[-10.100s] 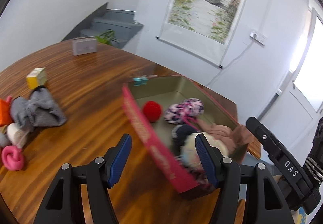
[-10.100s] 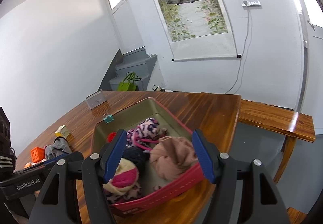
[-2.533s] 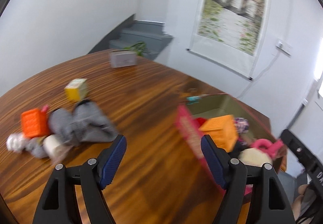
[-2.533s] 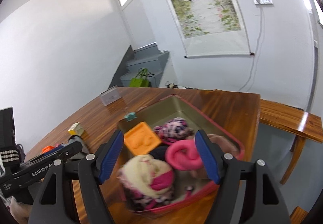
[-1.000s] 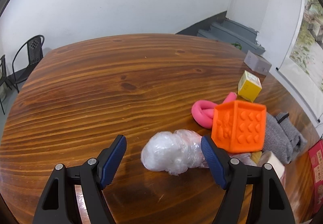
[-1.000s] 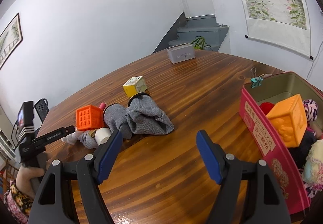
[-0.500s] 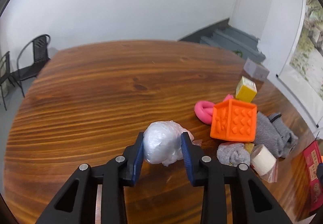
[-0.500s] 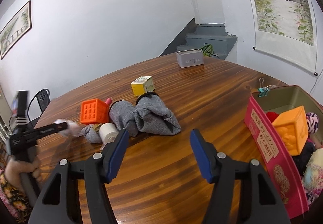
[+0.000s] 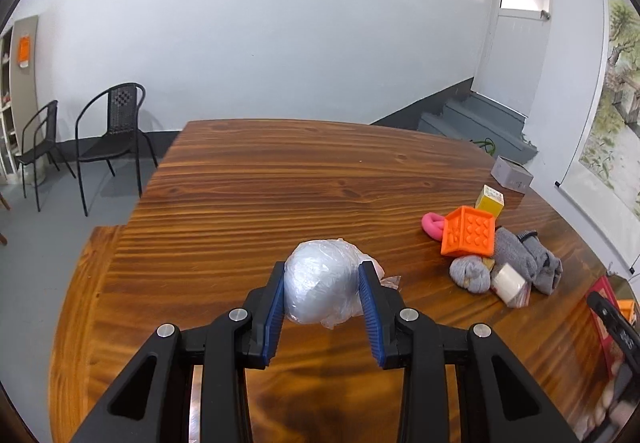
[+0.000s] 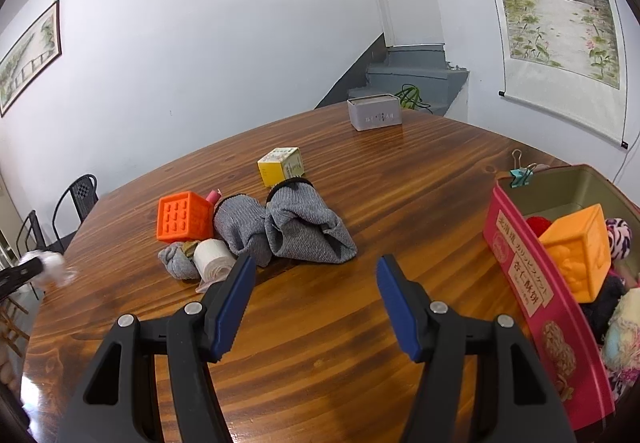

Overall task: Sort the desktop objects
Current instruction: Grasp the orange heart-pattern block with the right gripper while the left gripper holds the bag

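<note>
Your left gripper (image 9: 322, 289) just clamped bag (image 9: 320, 283), lifted clear; carry to tin (image 10: 520, 263). Right gripper (image 10: 314, 279) half-open, empty.

on the table (image 10: 400, 183), a toy cube (image 10: 184, 217), rolled socks (image 10: 288, 225) and a tape roll (image 10: 212, 254) lie clustered together, the cube at the left, the tape roll in front. a small carton (image 10: 280, 165) sits just behind the socks, a box (image 10: 374, 112) farther back. at the right stands a tin (image 10: 520, 263) with a second cube (image 10: 580, 249) in it.
</note>
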`<state>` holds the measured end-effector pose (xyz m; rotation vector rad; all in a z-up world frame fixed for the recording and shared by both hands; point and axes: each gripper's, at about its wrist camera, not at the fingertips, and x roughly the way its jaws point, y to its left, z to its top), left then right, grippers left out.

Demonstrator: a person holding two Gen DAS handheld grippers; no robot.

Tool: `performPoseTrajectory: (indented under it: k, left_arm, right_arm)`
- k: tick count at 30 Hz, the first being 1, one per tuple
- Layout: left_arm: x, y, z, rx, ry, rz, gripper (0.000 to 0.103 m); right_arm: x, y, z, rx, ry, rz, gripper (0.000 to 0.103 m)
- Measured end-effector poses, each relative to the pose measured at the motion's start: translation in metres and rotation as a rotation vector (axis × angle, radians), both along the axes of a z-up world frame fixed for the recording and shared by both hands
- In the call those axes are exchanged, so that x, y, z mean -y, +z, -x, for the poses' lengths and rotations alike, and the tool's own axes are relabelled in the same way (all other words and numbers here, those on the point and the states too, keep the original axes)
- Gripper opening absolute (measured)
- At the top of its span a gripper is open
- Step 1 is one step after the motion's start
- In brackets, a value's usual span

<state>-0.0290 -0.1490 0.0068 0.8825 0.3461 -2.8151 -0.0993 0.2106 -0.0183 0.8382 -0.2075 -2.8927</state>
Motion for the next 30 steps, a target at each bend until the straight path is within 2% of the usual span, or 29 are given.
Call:
performPoseTrajectory:
  k: [4,11,19,22,24,30]
  left_arm:
    - [0.012,-0.010,-0.021,0.018,0.011,-0.019,0.036]
    - [0.020,-0.017,-0.026,0.031,0.011,-0.068,0.036]
    - [0.015,-0.018,-0.024,0.030,-0.004,-0.079,0.036]
    - [0.014,-0.018,-0.024,0.026,-0.008,-0.081,0.036]
    - [0.012,-0.019,-0.023,0.027,-0.016,-0.077,0.036]
    - [0.008,-0.018,-0.022,0.022,-0.031,-0.060,0.036]
  right_arm:
    - [0.002,-0.003,0.001,0.006,-0.001,-0.011,0.067]
    - [0.011,-0.002,0.011,0.044,0.002,-0.004,0.067]
    - [0.095,0.035,0.051,0.033,0.135,-0.014,0.076]
    - [0.130,0.029,0.073,0.065,0.153,-0.043,0.076]
    - [0.148,0.021,0.089,0.084,0.123,-0.080,0.076]
    - [0.169,-0.001,0.125,0.122,0.056,-0.106,0.076]
